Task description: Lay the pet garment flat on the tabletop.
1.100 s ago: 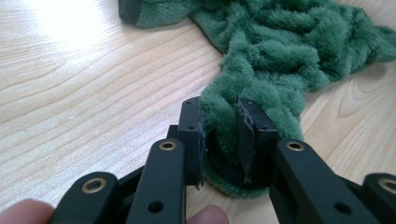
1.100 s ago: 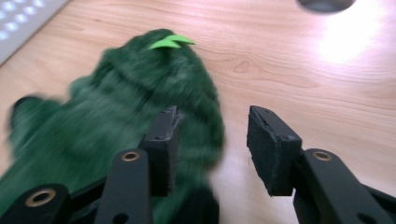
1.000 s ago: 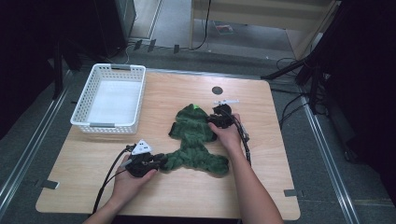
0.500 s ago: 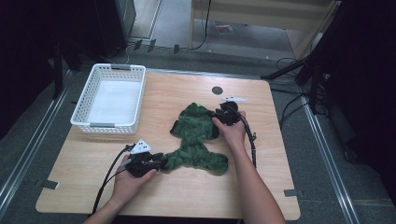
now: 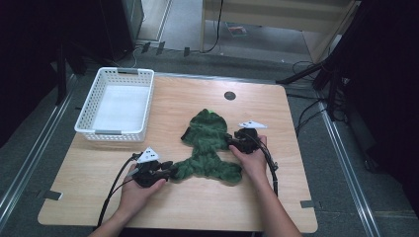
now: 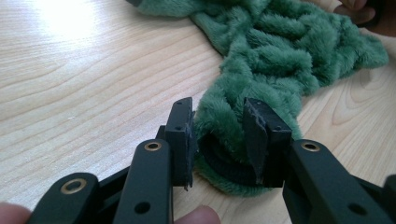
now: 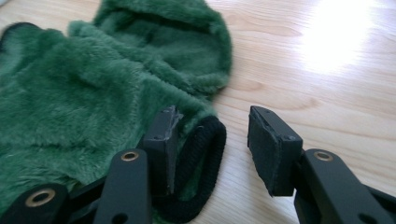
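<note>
On the wooden table (image 5: pixel 296 197), right of a white basket (image 5: pixel 118 106), lies a green fleece garment (image 5: pixel 207 145). The left gripper (image 6: pixel 218 140) pinches 1 fleece end tight between its jaws. The right gripper (image 7: pixel 212 140) stands parted, a black-cuffed sleeve (image 7: pixel 201 163) touching 1 jaw.

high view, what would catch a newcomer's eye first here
A fuzzy green garment sprawls across the middle of the wooden table, with a person's hands working both ends. The left tongs straddle one black-edged cuff at its near left, while the right tongs stand open by another black cuff at its right side. A white basket sits at the table's far left.
</note>
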Available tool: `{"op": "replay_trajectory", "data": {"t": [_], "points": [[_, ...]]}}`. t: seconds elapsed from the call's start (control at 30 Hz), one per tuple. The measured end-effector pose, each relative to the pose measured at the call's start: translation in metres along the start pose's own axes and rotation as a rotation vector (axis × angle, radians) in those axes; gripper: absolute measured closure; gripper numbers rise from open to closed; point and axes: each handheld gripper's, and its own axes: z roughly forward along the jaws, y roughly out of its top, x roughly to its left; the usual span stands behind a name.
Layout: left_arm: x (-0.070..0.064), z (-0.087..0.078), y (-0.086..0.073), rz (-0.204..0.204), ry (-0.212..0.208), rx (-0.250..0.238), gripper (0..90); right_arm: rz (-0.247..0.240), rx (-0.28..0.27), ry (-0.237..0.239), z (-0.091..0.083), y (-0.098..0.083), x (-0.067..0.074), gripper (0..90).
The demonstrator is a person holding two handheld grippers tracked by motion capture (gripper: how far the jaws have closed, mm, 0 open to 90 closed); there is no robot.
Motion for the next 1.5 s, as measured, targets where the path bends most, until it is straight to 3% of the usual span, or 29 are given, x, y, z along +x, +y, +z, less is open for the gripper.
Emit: {"op": "replay_trajectory", "data": {"t": [0.1, 0.17, 0.27, 0.3, 0.4, 0.5, 0.57, 0.63, 0.7, 0.83, 1.07, 1.2, 1.23, 1.27, 1.3, 1.33, 1.37, 1.4, 1.5], "points": [[0.001, -0.003, 0.000, -0.005, -0.008, -0.042, 58.9, -0.006, -0.033, 0.023, -0.007, 0.002, 0.002, 48.0], [0.001, -0.006, 0.000, 0.006, -0.001, -0.077, 48.0, 0.005, -0.082, 0.032, -0.020, 0.006, 0.001, 37.1], [0.000, -0.012, 0.000, 0.019, 0.036, -0.119, 37.1, 0.039, -0.121, 0.012, -0.034, 0.005, -0.004, 22.9], [0.000, -0.014, 0.001, 0.020, 0.048, -0.127, 37.1, 0.039, -0.121, 0.012, -0.034, 0.005, -0.004, 22.9], [0.002, -0.021, 0.003, 0.023, 0.101, -0.140, 16.0, 0.056, -0.153, -0.031, -0.053, -0.003, -0.009, 7.9], [0.008, -0.031, 0.004, 0.003, 0.116, -0.170, 12.2, 0.036, -0.155, -0.056, -0.061, -0.009, -0.011, 2.2], [0.011, -0.038, 0.005, -0.006, 0.125, -0.191, 8.7, 0.047, -0.161, -0.036, -0.070, -0.016, -0.015, 0.0], [0.014, -0.044, 0.005, 0.004, 0.119, -0.207, 0.0, 0.044, -0.174, -0.041, -0.081, -0.024, -0.018, 0.0], [0.018, -0.052, 0.003, -0.001, 0.124, -0.221, 0.0, 0.046, -0.175, -0.048, -0.085, -0.026, -0.019, 0.0], [0.024, -0.066, -0.002, -0.012, 0.185, -0.237, 0.0, 0.041, -0.176, -0.070, -0.099, -0.039, -0.022, 0.0], [0.048, -0.098, -0.017, -0.020, 0.253, -0.249, 0.0, 0.073, -0.178, -0.098, -0.121, -0.065, -0.031, 0.0], [0.068, -0.114, -0.031, -0.023, 0.343, -0.235, 0.0, 0.074, -0.162, -0.122, -0.131, -0.083, -0.035, 0.0], [0.077, -0.123, -0.040, -0.006, 0.413, -0.214, 0.0, 0.080, -0.153, -0.126, -0.134, -0.092, -0.036, 0.0], [0.077, -0.123, -0.040, -0.006, 0.413, -0.214, 0.0, 0.084, -0.150, -0.130, -0.135, -0.097, -0.037, 0.0], [0.083, -0.128, -0.044, -0.013, 0.434, -0.206, 0.0, 0.084, -0.150, -0.130, -0.135, -0.097, -0.037, 0.0], [0.095, -0.137, -0.051, -0.050, 0.451, -0.202, 0.0, 0.089, -0.141, -0.144, -0.135, -0.105, -0.039, 0.0], [0.095, -0.137, -0.051, -0.050, 0.451, -0.202, 0.0, 0.089, -0.141, -0.144, -0.135, -0.105, -0.039, 0.0], [0.101, -0.141, -0.054, -0.070, 0.455, -0.208, 0.0, 0.092, -0.118, -0.160, -0.131, -0.111, -0.041, 0.0], [0.115, -0.145, -0.057, -0.137, 0.461, -0.217, 0.0, 0.111, -0.137, -0.163, -0.130, -0.110, -0.042, 0.0]]}}
